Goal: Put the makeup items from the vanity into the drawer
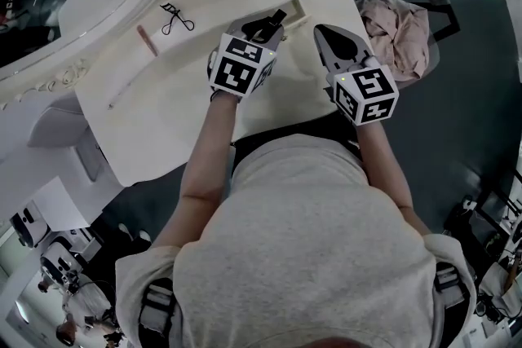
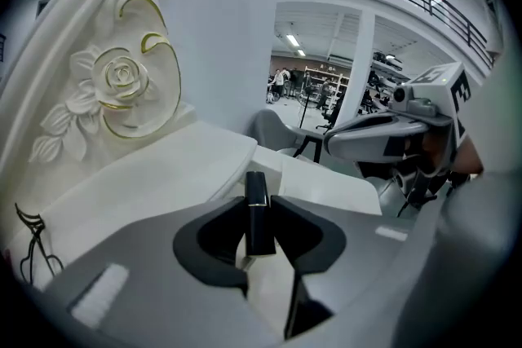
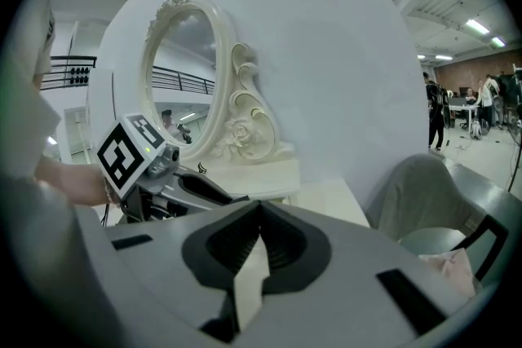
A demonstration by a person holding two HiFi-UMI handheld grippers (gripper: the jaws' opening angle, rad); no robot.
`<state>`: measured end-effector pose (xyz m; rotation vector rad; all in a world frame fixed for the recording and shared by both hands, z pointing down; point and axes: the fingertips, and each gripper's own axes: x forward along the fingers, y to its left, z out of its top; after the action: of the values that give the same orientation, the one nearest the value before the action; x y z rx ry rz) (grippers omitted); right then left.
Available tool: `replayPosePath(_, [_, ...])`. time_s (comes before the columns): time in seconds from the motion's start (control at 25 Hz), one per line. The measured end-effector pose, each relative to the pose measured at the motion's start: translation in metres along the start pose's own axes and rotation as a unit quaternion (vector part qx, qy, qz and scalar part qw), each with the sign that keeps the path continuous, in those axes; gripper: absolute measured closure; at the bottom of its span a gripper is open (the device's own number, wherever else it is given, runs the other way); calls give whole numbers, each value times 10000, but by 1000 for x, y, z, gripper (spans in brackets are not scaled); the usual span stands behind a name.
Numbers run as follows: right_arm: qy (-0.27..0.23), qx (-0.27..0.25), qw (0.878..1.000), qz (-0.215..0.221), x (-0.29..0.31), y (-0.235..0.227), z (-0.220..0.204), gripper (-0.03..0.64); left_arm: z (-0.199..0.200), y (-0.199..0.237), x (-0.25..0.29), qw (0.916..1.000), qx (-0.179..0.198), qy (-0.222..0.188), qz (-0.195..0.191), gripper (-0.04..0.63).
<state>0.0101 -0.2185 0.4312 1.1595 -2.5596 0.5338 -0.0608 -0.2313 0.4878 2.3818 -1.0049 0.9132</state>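
Partly done, I judge: the left gripper clamps a black lipstick above the drawer. The right gripper is closed and empty. An eyelash curler and pencil wait leftward.

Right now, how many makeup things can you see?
3: eyelash curler and pink stick lying on the vanity, black tube gripped in the left tool. A faint thin line nearby may be another.
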Motion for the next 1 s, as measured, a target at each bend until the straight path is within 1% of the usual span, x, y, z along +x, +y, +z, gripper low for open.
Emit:
replayPosePath(0.16, [6, 41, 10000, -23, 0, -2, -2, 609, 3, 2, 4, 9998, -178, 1, 62, 488])
replayPosePath(0.32, [-5, 75, 10000, -26, 1, -2, -2, 609, 3, 6, 9, 9997, -216, 84, 112, 488])
replayPosePath(0.48, [-15, 109, 9999, -39, 1, -4, -2, 607, 4, 7, 11, 9994, -283, 83, 158, 488])
replayPosePath(0.84, [-29, 132, 9999, 2, 4, -5, -1, 607, 5, 9, 11, 9990, -262, 37, 351, 488])
replayPosePath(1.0, [-32, 115, 9999, 10, 4, -5, -1, 607, 5, 9, 11, 9990, -240, 29, 377, 488])
